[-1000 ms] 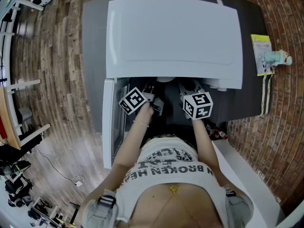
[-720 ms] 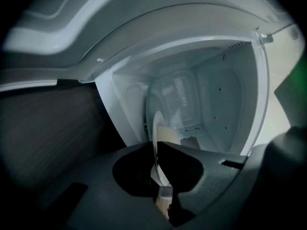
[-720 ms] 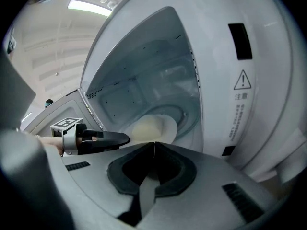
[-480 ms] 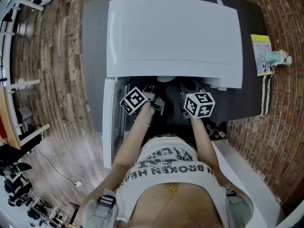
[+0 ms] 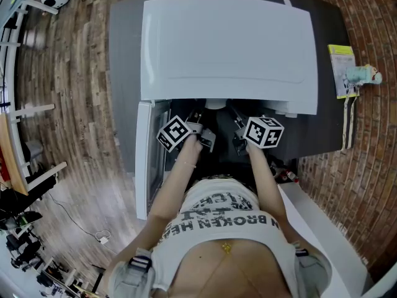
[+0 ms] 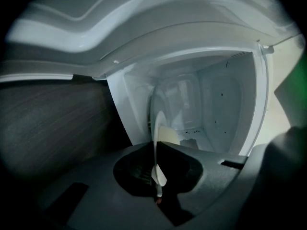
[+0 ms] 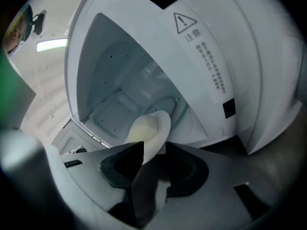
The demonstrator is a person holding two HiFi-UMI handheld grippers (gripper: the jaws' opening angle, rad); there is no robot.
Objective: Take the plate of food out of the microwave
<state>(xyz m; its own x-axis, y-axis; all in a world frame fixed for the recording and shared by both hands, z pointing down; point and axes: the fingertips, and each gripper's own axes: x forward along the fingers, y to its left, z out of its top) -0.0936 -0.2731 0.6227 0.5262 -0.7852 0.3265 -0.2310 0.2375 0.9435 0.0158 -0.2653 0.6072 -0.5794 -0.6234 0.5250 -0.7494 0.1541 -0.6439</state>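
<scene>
Left gripper view: left gripper (image 6: pixel 157 152) clenched on the rim of a thin round white plate (image 6: pixel 159 128) at the mouth of a boxy white microwave oven (image 6: pixel 220 95).
Its jaws have just been closing and pinch the rim, seen edge-on. The right gripper (image 7: pixel 154 152) is released: its jaws have just been opening and stand apart, with the plate's near rim between them. The plate reaches from both grippers into the far cavity. The microwave's white door (image 5: pixel 144 160) hangs open on the left, above a grey counter (image 5: pixel 121 73).

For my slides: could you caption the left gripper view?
Left gripper, its fingers just closing, pinches the plate edge-on before the open microwave.
</scene>
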